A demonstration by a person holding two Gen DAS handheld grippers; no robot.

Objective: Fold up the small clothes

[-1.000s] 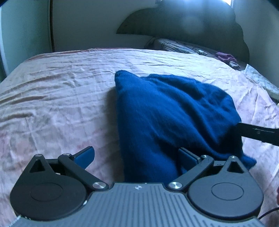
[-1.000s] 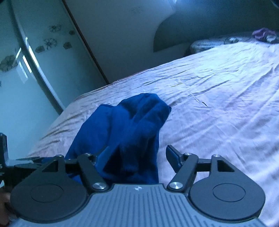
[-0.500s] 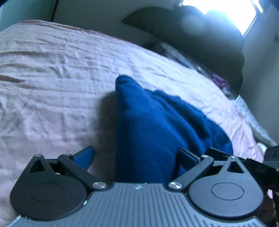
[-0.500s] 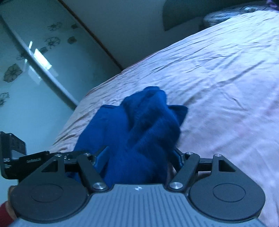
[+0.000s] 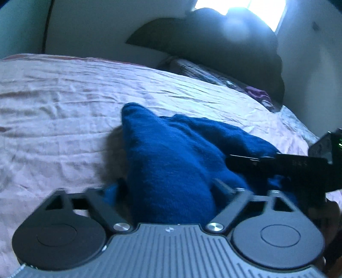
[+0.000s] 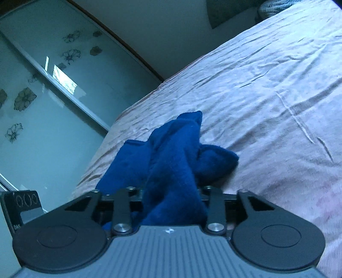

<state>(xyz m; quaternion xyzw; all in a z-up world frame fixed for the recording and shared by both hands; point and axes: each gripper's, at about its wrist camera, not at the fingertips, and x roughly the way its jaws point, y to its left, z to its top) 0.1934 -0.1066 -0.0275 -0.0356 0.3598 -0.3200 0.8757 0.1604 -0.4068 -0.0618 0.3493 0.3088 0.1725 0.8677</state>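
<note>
Pink bed sheet (image 5: 64,111) carries a soft, light blue knit garment (image 5: 171,154), bunched between both pairs of fingers. Left gripper (image 5: 168,188) and right gripper (image 6: 171,192) are closing on its near edge; it probably sags, so corners seem best.

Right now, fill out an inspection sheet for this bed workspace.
Surface: pink bedsheet, wrinkled.
Job's things: one blue garment, bunched, unfolded.
Clutter: purple cloth and patterned pillow at the head of the bed.
Grippers: left gripper closing, garment between its jaws; right gripper closing around a bunched fold.
Cables: nothing seen.
Surroundings: dark headboard, bright window, flowered sliding doors.
</note>
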